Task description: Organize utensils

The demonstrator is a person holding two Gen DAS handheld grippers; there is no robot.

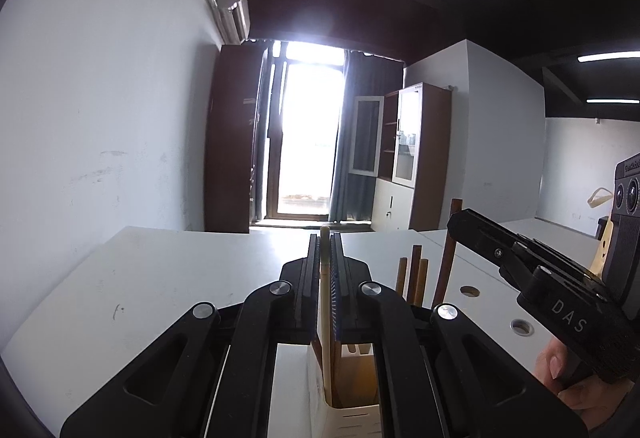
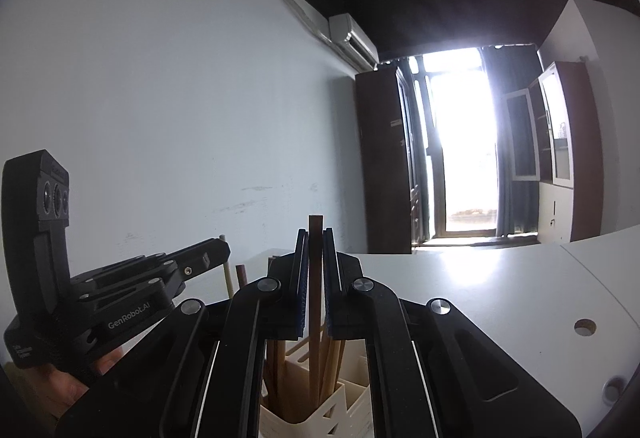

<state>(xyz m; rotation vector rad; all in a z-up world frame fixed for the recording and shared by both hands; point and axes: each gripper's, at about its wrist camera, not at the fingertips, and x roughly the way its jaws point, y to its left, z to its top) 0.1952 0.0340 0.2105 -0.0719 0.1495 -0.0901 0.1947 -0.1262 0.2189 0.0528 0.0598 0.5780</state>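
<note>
The left gripper (image 1: 325, 238) is clamped on a pale cream chopstick (image 1: 325, 302), held upright with its lower end inside a cream slotted utensil holder (image 1: 352, 414) on a white table (image 1: 140, 278). The right gripper (image 2: 315, 234) is clamped on a dark brown chopstick (image 2: 315, 278), also upright, its lower end down in the same holder (image 2: 304, 418). Several tan and brown chopsticks (image 2: 334, 362) already stand in the holder's compartments.

My left fingers (image 1: 325, 258) pinch a chopstick (image 1: 325, 302) standing in the holder (image 1: 344, 410) below me on the worktop (image 1: 160, 278). My right fingers (image 2: 316, 262) grip another chopstick (image 2: 315, 278) upright in the same holder, beside more.
</note>
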